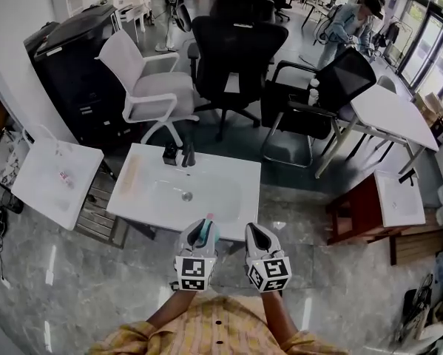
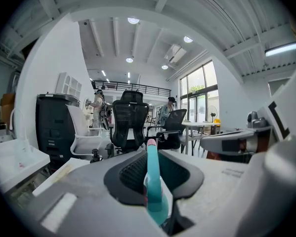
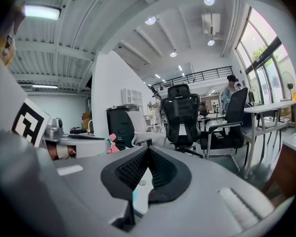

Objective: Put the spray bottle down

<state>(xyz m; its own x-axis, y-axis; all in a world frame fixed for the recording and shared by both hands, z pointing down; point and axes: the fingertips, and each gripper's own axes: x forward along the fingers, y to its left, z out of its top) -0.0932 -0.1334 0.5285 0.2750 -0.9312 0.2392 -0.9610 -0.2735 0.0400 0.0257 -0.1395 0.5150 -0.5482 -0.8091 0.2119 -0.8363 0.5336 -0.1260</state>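
A teal spray bottle [image 1: 207, 231] with a pink tip sits between the jaws of my left gripper [image 1: 204, 226], which is shut on it. In the left gripper view the spray bottle [image 2: 152, 181] stands upright between the black pads, pink tip uppermost. My right gripper [image 1: 260, 231] is close beside the left one, with its jaws meeting at the tips and nothing between them. The right gripper [image 3: 147, 151] view shows the same, with the bottle's pink tip [image 3: 110, 142] off to the left. Both grippers hover at the near edge of a white sink table [image 1: 143, 198].
A black faucet [image 1: 186, 155] and a drain [image 1: 186, 196] are on the sink table. Behind it stand a white chair [image 1: 151, 87], black office chairs [image 1: 236, 50] and a black cabinet [image 1: 80, 65]. A white table [image 1: 55, 176] is left, a red-brown stand [image 1: 369, 205] right.
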